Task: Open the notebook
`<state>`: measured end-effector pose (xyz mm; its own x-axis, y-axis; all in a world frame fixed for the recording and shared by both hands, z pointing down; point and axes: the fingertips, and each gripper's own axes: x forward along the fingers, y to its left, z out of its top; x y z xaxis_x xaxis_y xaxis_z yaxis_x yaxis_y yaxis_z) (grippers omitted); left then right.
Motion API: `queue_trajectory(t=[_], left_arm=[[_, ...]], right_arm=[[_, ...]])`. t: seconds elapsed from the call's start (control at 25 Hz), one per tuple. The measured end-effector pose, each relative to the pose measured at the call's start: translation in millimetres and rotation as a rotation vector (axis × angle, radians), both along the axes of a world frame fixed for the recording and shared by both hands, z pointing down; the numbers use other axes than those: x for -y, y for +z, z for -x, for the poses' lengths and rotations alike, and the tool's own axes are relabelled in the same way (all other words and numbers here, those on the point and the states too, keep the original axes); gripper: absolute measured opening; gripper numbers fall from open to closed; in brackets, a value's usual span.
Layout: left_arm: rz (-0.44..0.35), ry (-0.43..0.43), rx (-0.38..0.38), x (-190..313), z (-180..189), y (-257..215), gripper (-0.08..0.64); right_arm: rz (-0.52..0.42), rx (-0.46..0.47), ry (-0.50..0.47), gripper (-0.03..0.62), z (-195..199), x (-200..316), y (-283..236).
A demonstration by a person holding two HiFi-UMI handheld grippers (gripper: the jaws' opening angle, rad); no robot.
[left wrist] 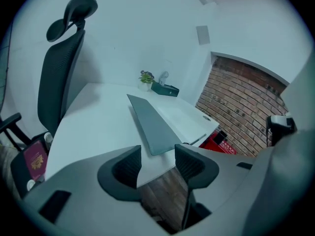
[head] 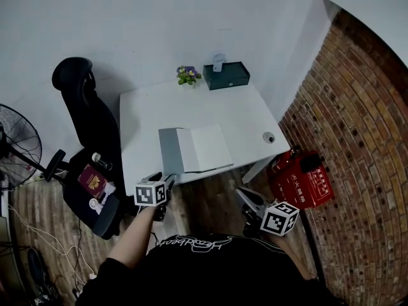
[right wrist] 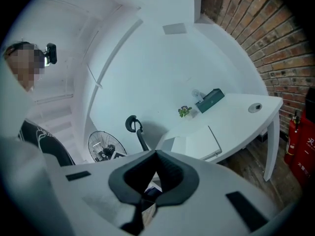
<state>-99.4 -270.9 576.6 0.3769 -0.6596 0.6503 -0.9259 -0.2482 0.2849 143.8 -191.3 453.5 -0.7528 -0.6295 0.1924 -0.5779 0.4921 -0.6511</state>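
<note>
The notebook (head: 205, 148) lies near the front edge of the white table (head: 146, 113). Its grey cover (head: 170, 152) is turned out to the left and a white page faces up. My left gripper (head: 160, 180) hovers just off the table's front edge, in front of the cover's near corner. In the left gripper view its jaws (left wrist: 157, 157) stand open with nothing between them, and the grey cover (left wrist: 153, 126) lies just beyond the tips. My right gripper (head: 250, 201) hangs lower and to the right, away from the table. Its jaws (right wrist: 156, 154) are shut and empty, with the notebook (right wrist: 199, 141) far ahead.
A green box (head: 226, 75) and a small flower pot (head: 187, 75) stand at the table's back edge, with a cable hole (head: 269, 137) at the right. A black office chair (head: 86, 116) holding a red booklet (head: 91, 182) and a fan (head: 16, 146) stand left. A red case (head: 301, 180) leans by the brick wall (head: 357, 139).
</note>
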Motion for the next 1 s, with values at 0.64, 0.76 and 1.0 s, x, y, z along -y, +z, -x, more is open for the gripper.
queue_trajectory(t=[0.64,0.76,1.0], left_arm=[[-0.231,0.136,-0.141,-102.7,-78.4,-119.5,0.272],[-0.285,0.19,-0.181,-130.9,-99.5,-149.9,0.254],[-0.345,0.256,-0.219,-189.7,-128.5,-183.6,0.079]], right_arm=[[-0.162,0.034,-0.224,0.0,2.1,-65.5,-49.5],[-0.219,0.026,-0.273,-0.002,6.3,-82.3,-62.4],[-0.296,0.043,-0.357,-0.002,13.7,-124.8,-83.7]])
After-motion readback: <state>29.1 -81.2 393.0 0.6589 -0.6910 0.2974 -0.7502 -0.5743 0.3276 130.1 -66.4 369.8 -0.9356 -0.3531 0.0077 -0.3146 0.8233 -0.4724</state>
